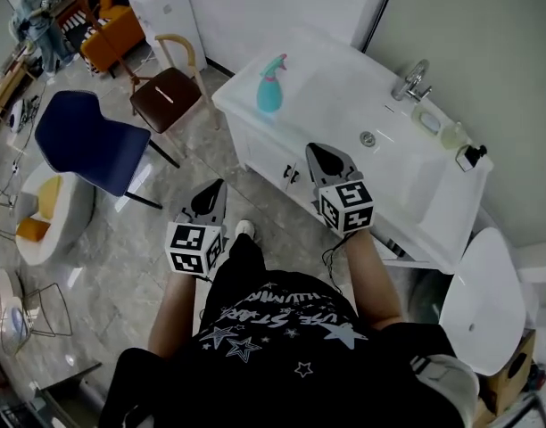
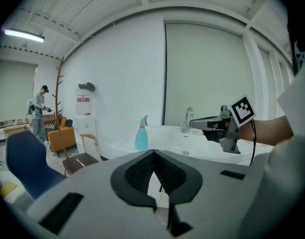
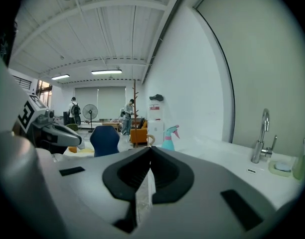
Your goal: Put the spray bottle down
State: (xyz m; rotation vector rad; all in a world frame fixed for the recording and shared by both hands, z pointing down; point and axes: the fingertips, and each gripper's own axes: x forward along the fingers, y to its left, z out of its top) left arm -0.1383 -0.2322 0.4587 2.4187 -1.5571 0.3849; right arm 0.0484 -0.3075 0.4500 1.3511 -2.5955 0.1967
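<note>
Head view: spray bottle [image 1: 270, 86] upright near the left end of the white bench [image 1: 335, 78], upper middle of the frame, well apart from left gripper [image 1: 212, 194] and right gripper [image 1: 322, 157] lower down. Left gripper view: jaws clenched tip to tip on nothing, bottle beyond them at centre, left of the tap [image 2: 187, 119]. Right gripper view: jaws clenched and empty too, bottle just up and right of their tips.

Brightness: bright and even throughout; the white counter [image 1: 344, 87] nearly washes out.
Source: ceiling strip lights [image 3: 106, 72] overhead.
Shadows: soft and faint, clearest under the blue chair [image 1: 86, 141].
Glare: a pale sheen lies on the glossy floor [image 1: 103, 266].
Distortion: both gripper views bulge like a fisheye, with black corners.
Focus: the spray bottle [image 1: 270, 85] is crisp in the head view; the nearest surfaces in the gripper views look soft.
</note>
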